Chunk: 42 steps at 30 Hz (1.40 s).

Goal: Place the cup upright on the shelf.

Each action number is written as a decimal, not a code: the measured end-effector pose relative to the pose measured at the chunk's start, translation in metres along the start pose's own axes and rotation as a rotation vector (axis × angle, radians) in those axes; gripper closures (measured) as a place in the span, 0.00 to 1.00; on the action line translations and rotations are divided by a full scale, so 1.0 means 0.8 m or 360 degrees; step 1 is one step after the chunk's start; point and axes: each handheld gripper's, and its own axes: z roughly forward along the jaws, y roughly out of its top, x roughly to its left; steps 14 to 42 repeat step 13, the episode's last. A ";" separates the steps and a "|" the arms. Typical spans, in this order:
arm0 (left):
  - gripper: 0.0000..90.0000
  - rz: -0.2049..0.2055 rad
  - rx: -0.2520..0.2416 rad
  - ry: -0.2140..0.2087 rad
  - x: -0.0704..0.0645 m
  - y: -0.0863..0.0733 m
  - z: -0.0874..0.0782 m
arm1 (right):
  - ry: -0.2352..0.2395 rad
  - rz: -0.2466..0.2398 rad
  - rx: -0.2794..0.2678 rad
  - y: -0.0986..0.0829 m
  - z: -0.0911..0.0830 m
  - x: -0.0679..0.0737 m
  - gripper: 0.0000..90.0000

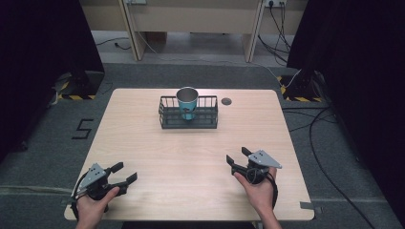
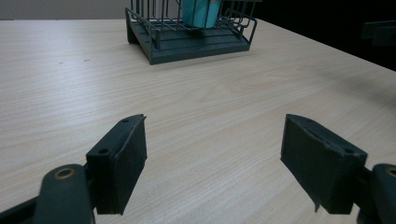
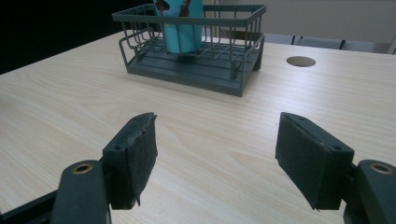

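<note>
One pale rectangular wooden table (image 1: 191,162), bare across its near half. On its far middle, well apart from both hands, a dark wire rectangular basket (image 1: 187,113) (image 2: 196,44) (image 3: 196,70), holding an upright teal metal cup (image 1: 187,102) (image 2: 200,13) (image 3: 183,28) with a silver rim. Near the front left corner, the black left gripper (image 1: 122,172) (image 2: 215,161), jaws spread wide, pinching nothing. Near the front right, the black right gripper (image 1: 237,156) (image 3: 215,158), likewise spread and empty. Beside the basket, a small round dark hole (image 1: 226,101) (image 3: 300,61).
</note>
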 end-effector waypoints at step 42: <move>0.25 -0.0002 -0.0003 -0.0003 0.001 0.000 0.000 | 0.0006 0.0072 -0.0075 -0.011 -0.008 -0.002 0.27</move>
